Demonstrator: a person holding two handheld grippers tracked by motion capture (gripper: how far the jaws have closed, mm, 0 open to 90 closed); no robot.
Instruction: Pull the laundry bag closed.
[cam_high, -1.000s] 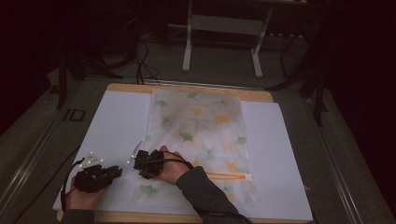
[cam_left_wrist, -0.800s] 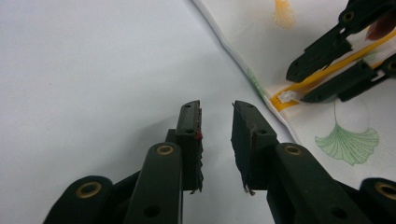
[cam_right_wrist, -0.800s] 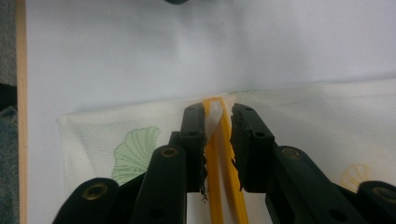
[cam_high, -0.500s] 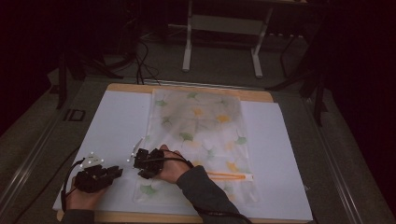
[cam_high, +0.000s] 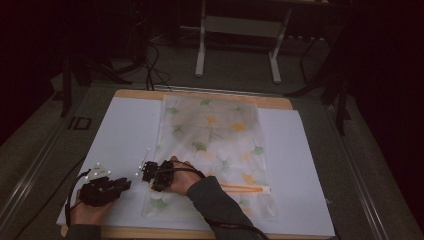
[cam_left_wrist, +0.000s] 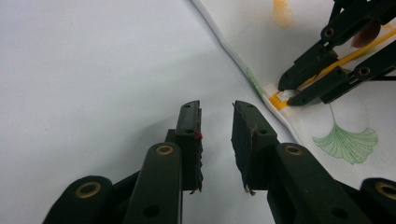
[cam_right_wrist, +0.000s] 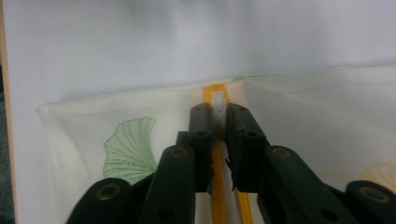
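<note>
Mesh bag on the desk, with its zipper pull pinched at the bag's left edge.

One desk (cam_high: 310, 150) carries one leaf-printed mesh bag (cam_high: 215, 135), long axis running away from the person; its one orange zipper (cam_high: 245, 189) runs crosswise near the front end. The right hand-held gripper (cam_high: 151, 175), its jaws just having closed, pinches the white zipper pull (cam_right_wrist: 218, 101) at the zipper's left end. The left hand-held gripper (cam_left_wrist: 217, 140) hangs half spread, empty, just left of the bag.
</note>
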